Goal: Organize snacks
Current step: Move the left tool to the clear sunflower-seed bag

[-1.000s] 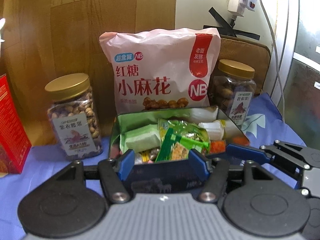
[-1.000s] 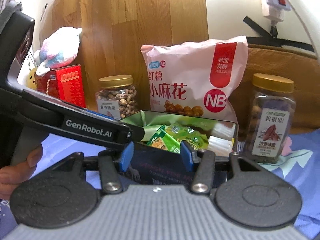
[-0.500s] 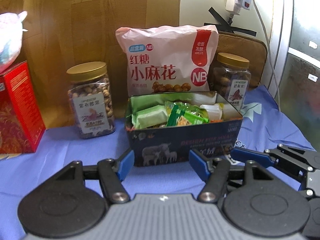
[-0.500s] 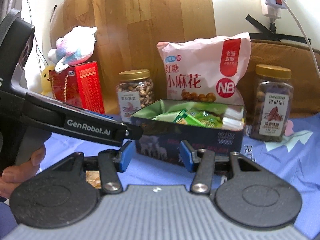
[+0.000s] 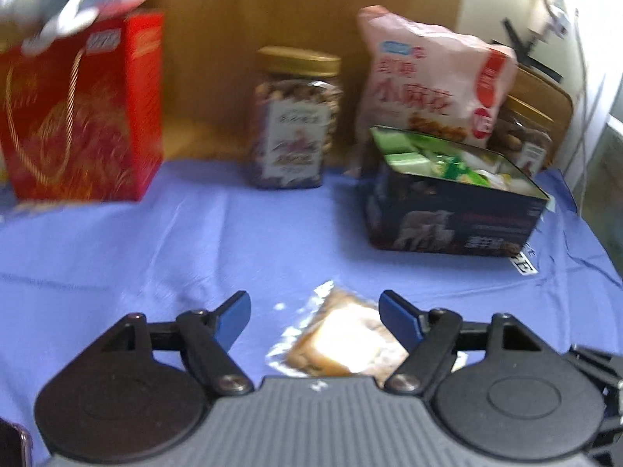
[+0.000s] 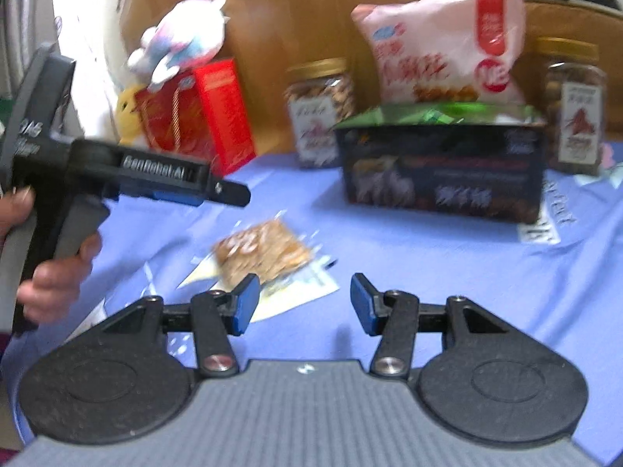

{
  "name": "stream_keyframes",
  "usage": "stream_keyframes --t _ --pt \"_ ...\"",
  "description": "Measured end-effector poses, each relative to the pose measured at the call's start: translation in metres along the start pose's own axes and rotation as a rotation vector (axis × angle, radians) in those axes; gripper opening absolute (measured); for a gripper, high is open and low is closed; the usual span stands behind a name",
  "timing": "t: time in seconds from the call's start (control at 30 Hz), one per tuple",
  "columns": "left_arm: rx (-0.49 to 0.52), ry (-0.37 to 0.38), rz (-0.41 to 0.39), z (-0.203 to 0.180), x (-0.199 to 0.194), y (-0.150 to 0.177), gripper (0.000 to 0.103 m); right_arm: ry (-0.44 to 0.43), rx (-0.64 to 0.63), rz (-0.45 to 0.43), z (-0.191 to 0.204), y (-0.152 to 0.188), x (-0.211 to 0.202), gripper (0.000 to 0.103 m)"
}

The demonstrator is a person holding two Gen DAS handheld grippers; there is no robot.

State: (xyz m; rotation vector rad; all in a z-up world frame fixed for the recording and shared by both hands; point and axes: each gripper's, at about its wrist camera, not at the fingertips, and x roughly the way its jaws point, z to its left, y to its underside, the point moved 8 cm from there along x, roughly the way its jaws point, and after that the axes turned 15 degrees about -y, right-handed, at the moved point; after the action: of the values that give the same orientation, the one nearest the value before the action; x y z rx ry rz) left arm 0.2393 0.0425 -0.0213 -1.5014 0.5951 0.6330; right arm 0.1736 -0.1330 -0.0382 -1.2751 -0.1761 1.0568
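Item 1, left gripper [image 5: 313, 313]: jaws spread wide, nothing held. A clear-wrapped snack bar [image 5: 342, 340] lies flat on the blue cloth [image 5: 233, 241] between the blue fingertips, nearer the right-hand one.

Step judged in hand: pickup of the loose bar for transfer to the open tin [image 5: 451, 218], already filled with small green packets. To be done well, the gripper should be shifted slightly rightward so the bar sits centred, lowered until the tips reach the cloth, and closed across the bar's body rather than its slippery wrapper edge. Light pressure is advised; the contents look crumbly.

Item 2, right gripper [image 6: 301, 303]: jaws likewise apart and empty, held above the cloth just right of the bar.

Background stock, left to right: red gift box [image 5: 81, 105], gold-lidded nut jar [image 5: 294, 120], pink snack bag [image 5: 432, 78].

View differences: the right wrist view alone shows the left tool from the side with the hand [image 6: 58, 268] gripping it, a plush toy [image 6: 183, 39] seen whole atop the red box, a second nut jar [image 6: 574, 105] clear of the tin, and a paper slip [image 6: 296, 292] under the bar. The left wrist view alone shows the tin's contents from above. Both frames are motion-blurred.
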Motion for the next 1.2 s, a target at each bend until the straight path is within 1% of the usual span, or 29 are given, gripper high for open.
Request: stream_keyframes --t 0.1,0.17,0.2,0.23,0.3,0.33,0.4,0.47,0.53,0.57,0.6,0.63,0.7,0.77,0.97,1.07,1.13,1.2 --pt "-0.012 0.021 -0.002 0.005 0.01 -0.004 0.083 -0.008 0.0 0.029 0.003 0.0 0.012 0.056" --pt "0.012 0.025 -0.003 0.001 0.018 -0.004 0.084 -0.005 0.004 0.037 0.002 -0.002 0.018 0.056" --pt "0.023 0.03 0.011 -0.003 0.024 -0.003 0.083 -0.003 0.013 0.04 0.0 -0.004 0.021 0.056" --pt "0.028 0.04 0.031 -0.005 0.03 0.0 0.08 -0.005 0.028 0.042 -0.002 -0.005 0.023 0.056" --pt "0.035 0.064 0.068 -0.01 0.038 0.01 0.078 -0.011 0.073 0.044 -0.009 -0.005 0.027 0.056" --pt "0.058 0.051 0.042 -0.012 0.037 0.012 0.077 -0.017 0.096 0.04 -0.013 -0.005 0.028 0.056" --pt "0.095 0.037 0.019 -0.017 0.034 0.018 0.076 -0.035 0.139 0.019 -0.018 -0.007 0.028 0.056" --pt "0.099 0.062 0.022 -0.021 0.029 0.023 0.074 -0.049 0.172 0.007 -0.021 -0.009 0.03 0.056" --pt "0.1 0.092 0.03 -0.027 0.022 0.029 0.07 -0.055 0.177 0.004 -0.019 -0.009 0.03 0.056" --pt "0.096 0.106 0.029 -0.03 0.017 0.033 0.067 -0.057 0.172 0.006 -0.018 -0.008 0.03 0.053" --pt "0.086 0.11 0.032 -0.032 0.013 0.035 0.063 -0.066 0.166 0.014 -0.017 -0.007 0.029 0.047" --pt "0.082 0.107 0.032 -0.033 0.01 0.038 0.063 -0.083 0.17 0.018 -0.015 -0.006 0.028 0.044" --pt "0.079 0.121 0.035 -0.037 0.004 0.043 0.063 -0.091 0.172 0.024 -0.014 -0.003 0.022 0.037" --pt "0.077 0.15 0.045 -0.042 -0.005 0.05 0.063 -0.095 0.167 0.03 -0.013 0.003 0.013 0.033" --pt "0.114 0.222 0.05 -0.068 -0.03 0.074 0.064 -0.091 0.187 0.018 -0.011 0.023 -0.025 0.034" --pt "0.13 0.273 0.071 -0.075 -0.043 0.084 0.065 -0.072 0.193 0.009 -0.009 0.033 -0.045 0.036" --pt "0.099 0.308 0.097 -0.071 -0.046 0.083 0.065 -0.06 0.206 -0.007 -0.013 0.038 -0.059 0.036" --pt "0.037 0.332 0.127 -0.062 -0.044 0.077 0.065 -0.039 0.236 -0.032 -0.021 0.04 -0.07 0.036"
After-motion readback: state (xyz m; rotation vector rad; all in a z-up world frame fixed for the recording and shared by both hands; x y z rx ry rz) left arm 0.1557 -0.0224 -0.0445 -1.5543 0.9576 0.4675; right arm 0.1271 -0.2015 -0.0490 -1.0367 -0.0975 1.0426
